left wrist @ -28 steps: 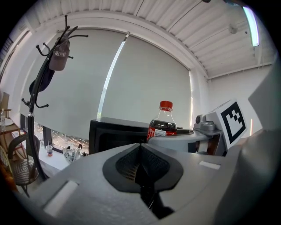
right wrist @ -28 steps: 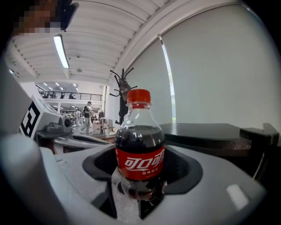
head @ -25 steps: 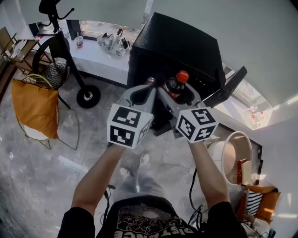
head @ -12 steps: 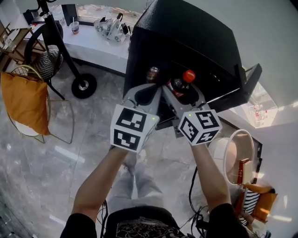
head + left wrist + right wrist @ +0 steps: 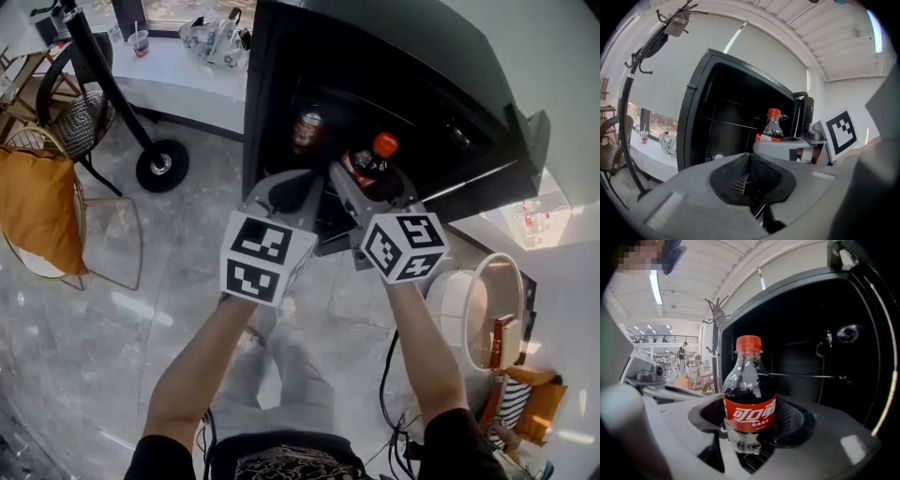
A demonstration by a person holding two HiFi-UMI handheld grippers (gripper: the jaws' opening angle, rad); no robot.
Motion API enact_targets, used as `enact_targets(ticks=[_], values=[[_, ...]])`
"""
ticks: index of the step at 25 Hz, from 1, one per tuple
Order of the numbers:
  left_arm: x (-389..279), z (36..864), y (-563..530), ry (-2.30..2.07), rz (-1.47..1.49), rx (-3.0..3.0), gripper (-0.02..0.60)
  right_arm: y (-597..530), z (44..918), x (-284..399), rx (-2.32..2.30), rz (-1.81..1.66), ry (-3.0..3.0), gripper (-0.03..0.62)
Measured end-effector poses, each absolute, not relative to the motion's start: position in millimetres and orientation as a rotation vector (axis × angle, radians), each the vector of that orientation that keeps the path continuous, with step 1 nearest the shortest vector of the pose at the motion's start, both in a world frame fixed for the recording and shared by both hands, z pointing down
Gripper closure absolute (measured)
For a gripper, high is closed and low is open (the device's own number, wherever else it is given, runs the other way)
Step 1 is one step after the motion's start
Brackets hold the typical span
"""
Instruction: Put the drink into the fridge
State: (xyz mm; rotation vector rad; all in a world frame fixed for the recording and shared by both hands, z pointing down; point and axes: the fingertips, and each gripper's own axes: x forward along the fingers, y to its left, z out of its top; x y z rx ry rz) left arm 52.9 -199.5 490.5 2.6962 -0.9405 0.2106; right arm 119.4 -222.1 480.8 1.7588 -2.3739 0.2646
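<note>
Fingers (image 5: 799, 423) of the right gripper (image 5: 750, 432) are closed on the drink (image 5: 750, 399). It is a small clear plastic bottle filled with dark cola, with a red cap and a red label printed in white characters. It is held upright by its lower part, below the label. The drink is found just in front of the open fridge (image 5: 811, 333), before its dark inner space. On the left gripper (image 5: 747, 176) the fingers (image 5: 729, 176) are pressed together and nothing is held between them. Both forearms are stretched forward toward the fridge. The two grippers are held side by side, close to each other, with their marker cubes turned up to the head camera. A can (image 5: 307, 127) is seen standing inside the fridge. A white desk (image 5: 187, 89) is placed at the left side of the fridge.
</note>
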Motion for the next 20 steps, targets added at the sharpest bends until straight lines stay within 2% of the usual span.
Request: enact_targets(ticks=[20], values=[[110.4, 588.0, -261.4, -0.902, 0.197, 2.724, 0.577, -299.0, 595.0, 188.9, 1.918, 0.26, -2.261, 0.283]])
